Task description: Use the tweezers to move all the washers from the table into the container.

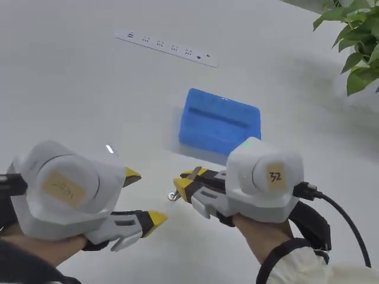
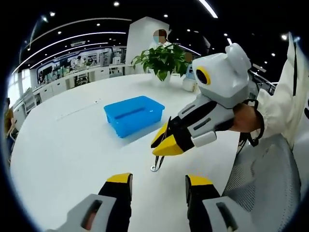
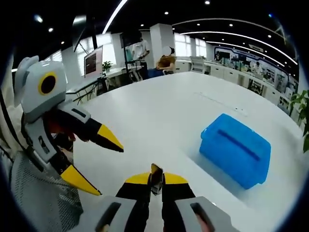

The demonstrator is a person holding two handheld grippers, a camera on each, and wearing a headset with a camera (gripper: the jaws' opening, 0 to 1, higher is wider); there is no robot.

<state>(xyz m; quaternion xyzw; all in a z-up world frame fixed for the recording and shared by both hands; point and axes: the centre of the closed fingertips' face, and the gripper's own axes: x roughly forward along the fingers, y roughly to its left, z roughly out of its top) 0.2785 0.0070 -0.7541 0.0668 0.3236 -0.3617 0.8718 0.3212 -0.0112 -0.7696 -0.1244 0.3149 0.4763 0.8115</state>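
R gripper, jaws shut on the tweezers, angles their tips down to a washer near the table's near edge, w/ blue container just beyond, prob. for a short carry; L gripper hovers wide open, empty.

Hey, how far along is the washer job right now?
Done: no washers visible in the blue plastic container. In hand: the right claw is shut on thin metal tweezers, tips at a small metal washer on the white table. Remaining: carry it to the container.
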